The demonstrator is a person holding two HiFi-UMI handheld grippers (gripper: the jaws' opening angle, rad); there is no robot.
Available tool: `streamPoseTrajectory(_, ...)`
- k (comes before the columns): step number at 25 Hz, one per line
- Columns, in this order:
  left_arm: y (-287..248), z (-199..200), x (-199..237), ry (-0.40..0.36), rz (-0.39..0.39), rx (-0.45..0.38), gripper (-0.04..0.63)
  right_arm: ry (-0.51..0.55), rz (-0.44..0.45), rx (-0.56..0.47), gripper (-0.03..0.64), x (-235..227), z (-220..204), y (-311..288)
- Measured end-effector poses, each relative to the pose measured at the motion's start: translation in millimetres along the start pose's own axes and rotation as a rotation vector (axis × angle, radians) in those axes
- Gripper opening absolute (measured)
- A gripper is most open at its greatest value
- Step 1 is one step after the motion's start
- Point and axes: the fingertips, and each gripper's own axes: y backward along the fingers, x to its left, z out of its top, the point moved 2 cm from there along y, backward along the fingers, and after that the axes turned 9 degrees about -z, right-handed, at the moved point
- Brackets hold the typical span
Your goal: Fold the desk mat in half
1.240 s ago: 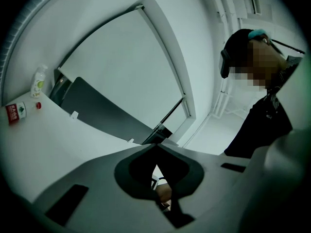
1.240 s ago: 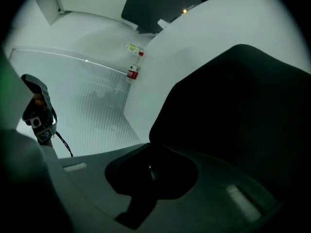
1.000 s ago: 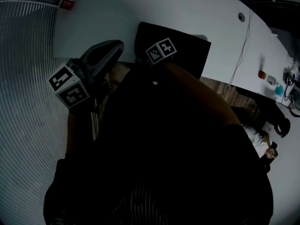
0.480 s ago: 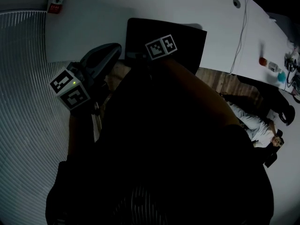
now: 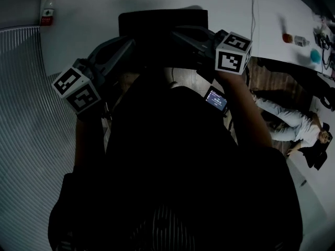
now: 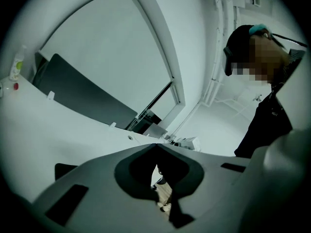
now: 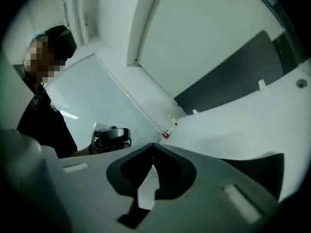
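The desk mat (image 5: 159, 22) lies dark on the white table (image 5: 99, 14), straight ahead of the person, its near edge by the table's front edge. The head view does not show whether it is one layer or doubled over. In the right gripper view a dark corner of the mat (image 7: 262, 171) shows on the table below and to the right of the jaws.

The left gripper (image 5: 130, 43) reaches in from the left, its tips over the mat's near left corner. In the left gripper view (image 6: 155, 145) its jaws are clenched tip to tip with nothing between them; only floor shows through the gap behind the tips.

The right gripper (image 5: 177, 34) comes in from the right, its tips over the mat's near edge. Its jaws have just been closing and now meet (image 7: 153, 145), empty, with a ribbed surface (image 5: 26, 119) showing through the gap. Neither gripper holds the mat.

A small lit screen (image 5: 216, 99) sits just below the right gripper. A bottle (image 5: 47, 13) stands at the table's far left and a cable (image 5: 252, 4) runs across it on the right. A dark partition panel (image 6: 82, 91) stands along the table's far side. Another person (image 5: 285, 120) lies low at the right.
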Motion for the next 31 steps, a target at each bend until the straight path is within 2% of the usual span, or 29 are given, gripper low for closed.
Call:
streamPoseTrajectory(5,-50,-13,-75,-0.098,-0.078,0.029,0.005,0.099,-0.035,-0.174,0.003,47,8,107)
streamPoseTrajectory(9,-86,-45,-143,-0.157,-0.142,0.086,0.005,0.195,-0.052,-0.233,0.002,93,-9,172)
streamPoseTrajectory(12,-93,-64,-198,-0.224,-0.188,0.126,0.005,0.200,-0.075,-0.274,0.002,129,-27,202)
streamPoseTrajectory(14,-90,-72,-229,-0.256,-0.207,0.118,0.005,0.198,-0.093,-0.306,0.002,152,-41,221)
streamPoseTrajectory(17,-93,-80,-257,-0.273,-0.187,0.069,0.005,0.190,-0.125,-0.345,0.002,169,-57,248)
streamPoseTrajectory(20,-94,-107,-262,-0.239,-0.149,0.019,0.005,0.216,-0.155,-0.339,0.002,170,-82,259)
streamPoseTrajectory(25,-70,-184,-255,-0.169,-0.096,0.060,0.005,0.290,-0.177,-0.288,0.002,181,-127,248)
streamPoseTrajectory(31,-78,-212,-270,-0.129,0.009,0.042,0.005,0.252,-0.115,-0.235,0.002,166,-148,273)
